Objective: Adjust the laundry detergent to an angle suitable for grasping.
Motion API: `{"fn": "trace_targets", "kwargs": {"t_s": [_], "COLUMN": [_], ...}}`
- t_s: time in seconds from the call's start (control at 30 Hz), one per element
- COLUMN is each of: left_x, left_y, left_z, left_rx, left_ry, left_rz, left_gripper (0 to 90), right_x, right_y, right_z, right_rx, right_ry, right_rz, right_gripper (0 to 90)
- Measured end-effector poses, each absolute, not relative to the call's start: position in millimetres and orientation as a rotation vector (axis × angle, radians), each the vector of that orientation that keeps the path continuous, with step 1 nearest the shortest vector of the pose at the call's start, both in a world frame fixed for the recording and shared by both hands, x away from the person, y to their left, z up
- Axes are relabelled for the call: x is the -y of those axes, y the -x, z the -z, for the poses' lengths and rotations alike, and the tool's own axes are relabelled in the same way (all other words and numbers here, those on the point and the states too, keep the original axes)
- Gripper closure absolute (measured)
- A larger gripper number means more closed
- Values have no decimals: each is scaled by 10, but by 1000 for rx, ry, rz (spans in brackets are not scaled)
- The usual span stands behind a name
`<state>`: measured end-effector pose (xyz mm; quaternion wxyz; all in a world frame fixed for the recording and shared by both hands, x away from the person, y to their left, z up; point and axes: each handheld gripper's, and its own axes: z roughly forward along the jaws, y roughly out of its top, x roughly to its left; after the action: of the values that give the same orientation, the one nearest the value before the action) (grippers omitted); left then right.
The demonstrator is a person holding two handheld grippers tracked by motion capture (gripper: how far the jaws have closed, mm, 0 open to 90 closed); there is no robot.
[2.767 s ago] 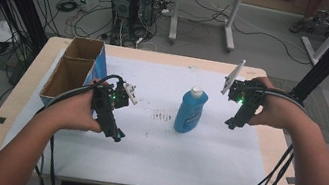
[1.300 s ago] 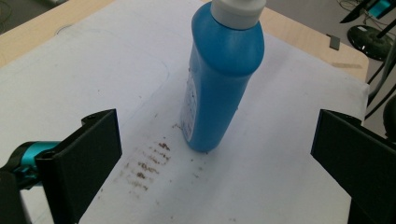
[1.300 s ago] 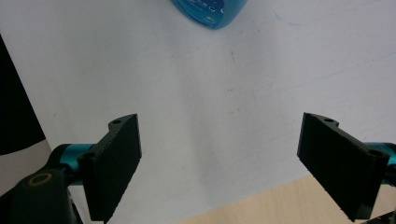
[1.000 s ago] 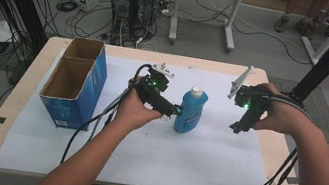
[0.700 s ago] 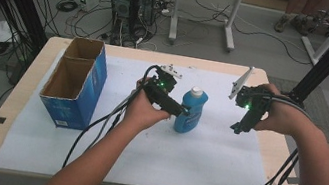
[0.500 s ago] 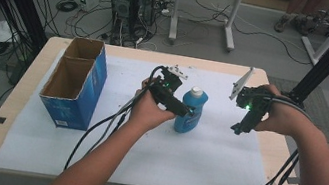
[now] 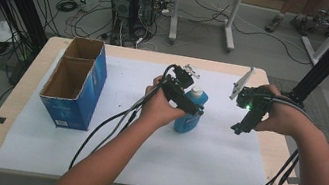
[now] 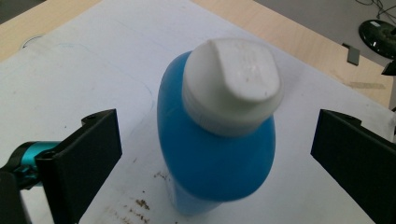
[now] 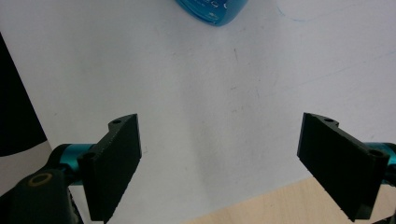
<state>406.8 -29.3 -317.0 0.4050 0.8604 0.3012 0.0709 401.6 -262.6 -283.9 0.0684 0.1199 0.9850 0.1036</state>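
A blue bottle [image 7: 187, 120] with a white cap [image 7: 196, 92] stands upright near the middle of the table. My left gripper [image 7: 194, 109] is at the bottle from its left side. In the left gripper view the bottle [image 8: 210, 172] and its cap [image 8: 232, 85] sit between the two open jaws of that gripper [image 8: 219, 142], with a gap on each side. My right gripper [image 7: 239, 128] hangs to the right of the bottle, apart from it. Its view shows it [image 9: 219, 161] open over bare white paper, with the bottle's base [image 9: 212, 11] at the top edge.
An open blue cardboard box [image 7: 75, 84] stands at the table's left side. White paper [image 7: 190, 168] covers most of the wooden table [image 7: 11, 112]. Cables trail from both grippers toward the near edge.
My left gripper has moved right from near the box to the bottle, and its jaws now straddle it. The right gripper has stayed almost still.
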Motion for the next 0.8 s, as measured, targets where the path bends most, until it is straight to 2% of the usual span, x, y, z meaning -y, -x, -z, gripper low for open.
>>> {"fn": "trace_targets", "kwargs": {"t_s": [0.43, 0.8], "left_x": [426, 465], "left_y": [-4188, -4218], "left_z": [3255, 3282], "left_rx": [-781, -776], "left_ry": [-2222, -2242], "left_rz": [-165, -156], "left_gripper": [17, 94], "right_x": [2634, 2653], "right_y": [-4019, -4014], "right_z": [2863, 2858], "right_rx": [-2971, -2965], "right_ry": [-372, -375], "right_rz": [-310, -315], "right_gripper": [128, 128]}}
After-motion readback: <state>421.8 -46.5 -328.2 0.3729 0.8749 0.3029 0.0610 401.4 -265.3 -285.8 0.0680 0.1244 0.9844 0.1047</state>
